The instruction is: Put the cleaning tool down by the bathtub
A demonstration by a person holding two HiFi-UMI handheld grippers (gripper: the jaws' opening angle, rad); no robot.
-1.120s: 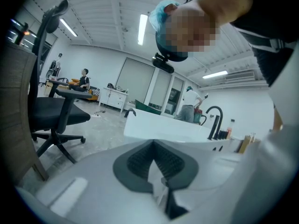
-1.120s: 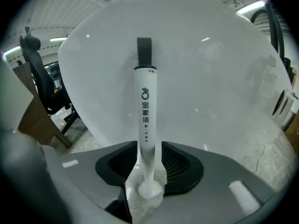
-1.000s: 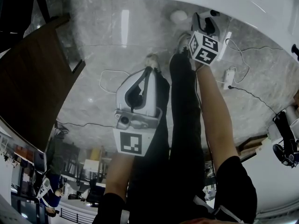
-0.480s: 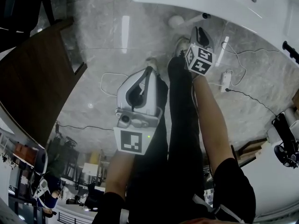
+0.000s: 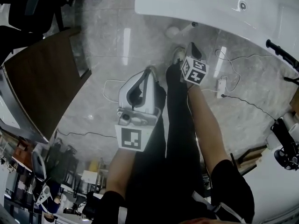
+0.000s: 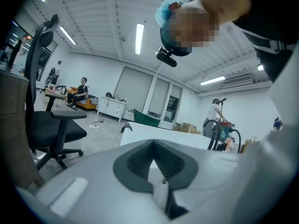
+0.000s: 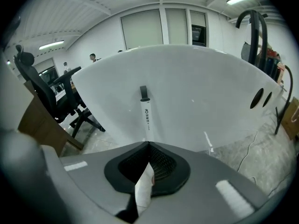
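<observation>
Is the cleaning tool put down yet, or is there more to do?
Looks done: the cleaning tool stands by itself against the bathtub. In hand: nothing; the right gripper has just closed empty, and the left gripper is shut, empty too. Left: nothing that I can see.

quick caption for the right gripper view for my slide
Right hand-held gripper, jaws just closed and empty, facing the cleaning tool propped upright against the white bathtub wall.

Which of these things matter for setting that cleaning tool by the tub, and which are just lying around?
Part of the job: cleaning tool, standing against the bathtub; right gripper, whose jaws have just been closing, with nothing between them.
Just lying about: office chair; brown wooden panel; white power adapter on the floor.
</observation>
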